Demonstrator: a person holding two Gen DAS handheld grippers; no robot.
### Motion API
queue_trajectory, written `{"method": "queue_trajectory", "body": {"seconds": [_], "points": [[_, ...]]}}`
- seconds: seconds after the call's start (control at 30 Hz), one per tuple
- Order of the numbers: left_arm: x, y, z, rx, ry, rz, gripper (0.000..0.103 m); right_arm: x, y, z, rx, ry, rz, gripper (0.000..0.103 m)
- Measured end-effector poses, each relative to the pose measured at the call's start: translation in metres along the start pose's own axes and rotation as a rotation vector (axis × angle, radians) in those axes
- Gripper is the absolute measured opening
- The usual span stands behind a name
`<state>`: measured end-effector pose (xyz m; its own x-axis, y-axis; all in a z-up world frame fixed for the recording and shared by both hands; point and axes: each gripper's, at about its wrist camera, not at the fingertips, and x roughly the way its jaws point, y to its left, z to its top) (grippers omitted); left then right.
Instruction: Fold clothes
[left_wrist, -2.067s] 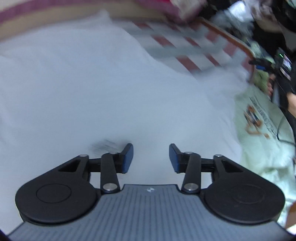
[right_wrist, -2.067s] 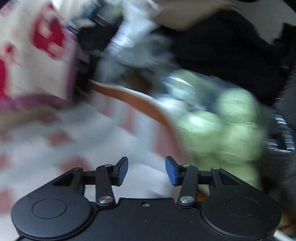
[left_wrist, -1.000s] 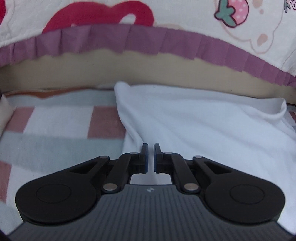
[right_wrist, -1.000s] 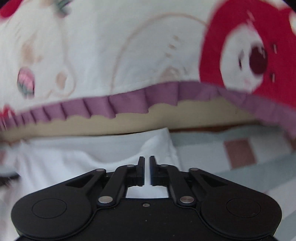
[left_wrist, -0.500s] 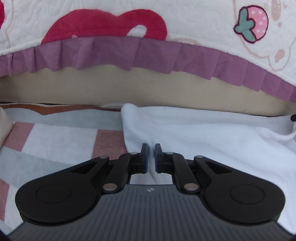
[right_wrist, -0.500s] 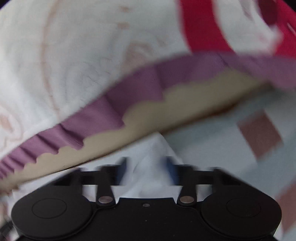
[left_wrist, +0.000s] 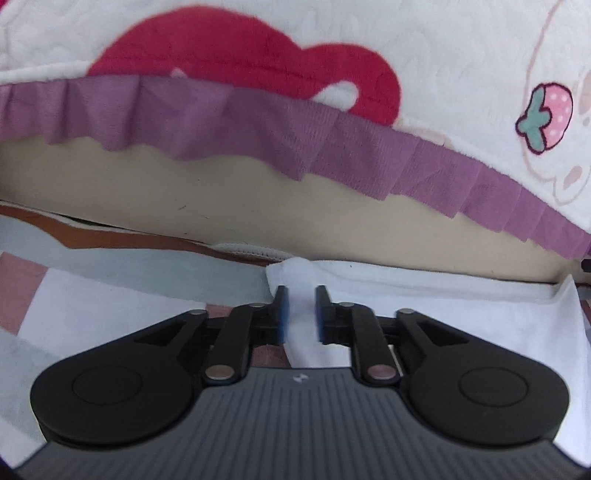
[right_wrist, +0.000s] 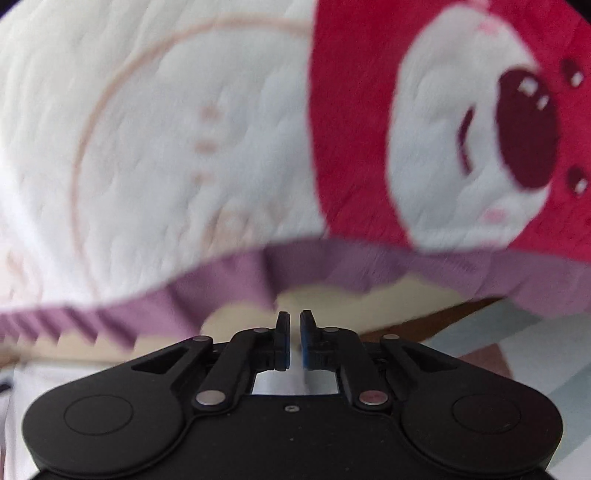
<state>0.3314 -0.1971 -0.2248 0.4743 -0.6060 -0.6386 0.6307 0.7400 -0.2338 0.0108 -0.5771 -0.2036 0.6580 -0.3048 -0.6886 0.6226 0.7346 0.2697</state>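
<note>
you are in a home bedroom, working on a bed; a checked blanket (left_wrist: 122, 291) covers it; a plush quilt (left_wrist: 443, 55) with a purple frill (left_wrist: 258, 122) and strawberry print (left_wrist: 546, 122) lies beyond.

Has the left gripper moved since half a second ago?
Yes. The left gripper has come closer to the purple ruffle, now larger in its view, and its jaws have just been opening, with the white garment corner between them.
</note>
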Motion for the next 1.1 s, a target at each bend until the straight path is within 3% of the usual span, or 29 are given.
{"method": "queue_trajectory", "body": {"seconds": [0.13, 0.17, 0.2, 0.23, 0.27, 0.37, 0.47, 0.5, 0.53, 0.57, 0.63, 0.7, 0.87, 0.97, 1.1], "points": [[0.012, 0.007, 0.003, -0.010, 0.024, -0.050, 0.031, -0.001, 0.003, -0.017, -0.041, 0.030, 0.093, 0.047], [0.015, 0.007, 0.004, -0.015, 0.028, -0.065, 0.031, -0.001, 0.003, -0.021, -0.049, 0.033, 0.105, 0.049], [0.017, 0.008, 0.004, -0.019, 0.030, -0.079, 0.029, 0.001, 0.003, -0.023, -0.052, 0.036, 0.110, 0.054], [0.016, 0.006, 0.003, 0.001, 0.013, -0.089, 0.018, 0.003, 0.003, -0.026, -0.054, 0.038, 0.107, 0.059], [0.012, 0.002, 0.002, 0.031, -0.013, -0.097, 0.003, 0.006, 0.002, -0.027, -0.057, 0.042, 0.101, 0.062], [0.002, -0.009, -0.002, 0.120, -0.089, -0.120, 0.003, 0.022, 0.000, -0.032, -0.059, 0.073, 0.072, 0.063], [-0.008, -0.015, -0.002, 0.154, -0.122, -0.114, 0.003, 0.029, 0.002, -0.036, -0.065, 0.034, 0.060, 0.063], [-0.009, -0.015, -0.001, 0.151, -0.127, -0.109, 0.003, 0.030, 0.006, -0.037, -0.094, 0.019, 0.068, 0.055], [-0.009, -0.013, 0.001, 0.144, -0.130, -0.104, 0.003, 0.031, 0.011, -0.039, -0.134, 0.006, 0.080, 0.009], [-0.010, -0.012, 0.002, 0.138, -0.133, -0.099, 0.003, 0.028, 0.015, -0.039, -0.179, -0.016, 0.111, 0.004], [-0.011, -0.006, 0.004, 0.106, -0.134, -0.099, 0.003, 0.016, 0.013, -0.035, -0.170, -0.088, 0.150, 0.004], [-0.009, -0.002, 0.005, 0.090, -0.140, -0.089, 0.003, 0.008, -0.007, -0.027, -0.087, -0.137, 0.129, 0.003], [0.009, -0.001, -0.003, 0.082, -0.115, -0.037, 0.004, 0.019, -0.017, -0.025, -0.106, -0.095, 0.054, 0.003], [0.021, -0.003, -0.007, 0.064, -0.061, 0.010, 0.010, 0.032, -0.015, -0.026, -0.112, -0.063, 0.021, 0.003], [0.021, 0.007, -0.007, 0.006, -0.037, -0.015, 0.034, 0.046, -0.011, -0.031, -0.110, -0.047, 0.000, 0.003]]}}
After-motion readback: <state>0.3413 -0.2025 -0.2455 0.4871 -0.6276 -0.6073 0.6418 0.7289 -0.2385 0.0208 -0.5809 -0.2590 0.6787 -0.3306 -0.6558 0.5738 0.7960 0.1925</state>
